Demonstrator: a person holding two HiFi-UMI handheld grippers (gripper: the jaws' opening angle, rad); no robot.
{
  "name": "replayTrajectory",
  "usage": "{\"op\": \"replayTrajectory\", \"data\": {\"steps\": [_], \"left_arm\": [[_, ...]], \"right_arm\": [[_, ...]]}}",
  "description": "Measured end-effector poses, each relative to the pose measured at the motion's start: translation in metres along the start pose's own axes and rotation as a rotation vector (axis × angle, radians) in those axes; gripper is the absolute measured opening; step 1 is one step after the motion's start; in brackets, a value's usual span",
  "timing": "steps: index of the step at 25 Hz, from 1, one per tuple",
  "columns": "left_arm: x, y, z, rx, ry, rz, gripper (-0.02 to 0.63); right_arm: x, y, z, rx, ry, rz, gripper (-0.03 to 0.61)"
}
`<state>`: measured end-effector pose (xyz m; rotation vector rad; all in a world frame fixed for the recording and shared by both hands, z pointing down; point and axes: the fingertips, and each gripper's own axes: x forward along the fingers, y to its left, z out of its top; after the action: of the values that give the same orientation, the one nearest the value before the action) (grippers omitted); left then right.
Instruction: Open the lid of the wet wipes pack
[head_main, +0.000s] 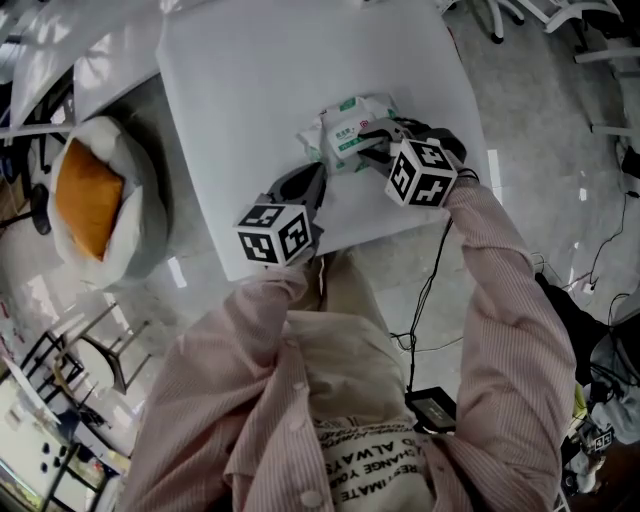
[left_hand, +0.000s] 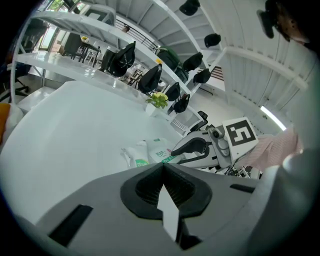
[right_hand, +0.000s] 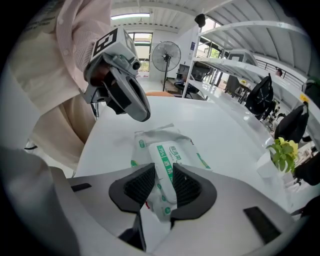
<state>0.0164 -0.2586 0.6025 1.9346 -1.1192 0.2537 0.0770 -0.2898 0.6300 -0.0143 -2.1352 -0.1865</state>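
right gripper view: right gripper (right_hand: 161, 182) jaws closing, wet wipes pack (right_hand: 170, 155) end between them | head view: marker cube (head_main: 421, 172) hides that | left gripper (left_hand: 163, 167) jaws together, just beside pack | pack on white table (head_main: 250, 70)

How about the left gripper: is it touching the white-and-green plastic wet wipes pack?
Apart. The right gripper view shows the left gripper in the air, a gap short of the wet wipes pack.

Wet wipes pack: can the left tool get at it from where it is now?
Probably yes. The left tool, shut and empty, points at the pack across bare table; the right tool, jaws closing with the pack between them, occupies only one end.
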Motion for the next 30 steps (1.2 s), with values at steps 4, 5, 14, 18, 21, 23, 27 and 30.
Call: {"op": "replayTrajectory", "data": {"steps": [4,5,14,18,21,23,27,30], "left_arm": [[0.001,-0.001,0.001,0.013,0.004,-0.005,0.0],[0.001,-0.001,0.002,0.016,0.004,-0.006,0.0],[-0.002,-0.006,0.009,0.033,0.0,-0.014,0.0],[-0.003,-0.007,0.01,0.036,0.0,-0.018,0.0],[-0.004,-0.008,0.01,0.036,0.001,-0.019,0.0],[-0.004,-0.009,0.011,0.035,0.0,-0.021,0.0],[-0.004,-0.008,0.013,0.037,-0.003,-0.023,0.0],[-0.005,-0.009,0.013,0.037,-0.005,-0.026,0.0]], "right_arm": [[-0.001,-0.001,0.001,0.058,-0.008,0.065,0.1],[-0.001,-0.002,0.001,0.07,-0.009,0.077,0.1],[-0.007,-0.003,0.004,0.15,-0.002,0.153,0.097],[-0.008,-0.002,0.004,0.203,-0.011,0.182,0.095],[-0.011,-0.003,0.004,0.258,-0.028,0.203,0.095],[-0.012,-0.005,0.004,0.276,-0.037,0.211,0.094],[-0.015,-0.012,0.007,0.391,-0.106,0.23,0.087],[-0.02,-0.017,0.011,0.448,-0.144,0.233,0.086]]}}
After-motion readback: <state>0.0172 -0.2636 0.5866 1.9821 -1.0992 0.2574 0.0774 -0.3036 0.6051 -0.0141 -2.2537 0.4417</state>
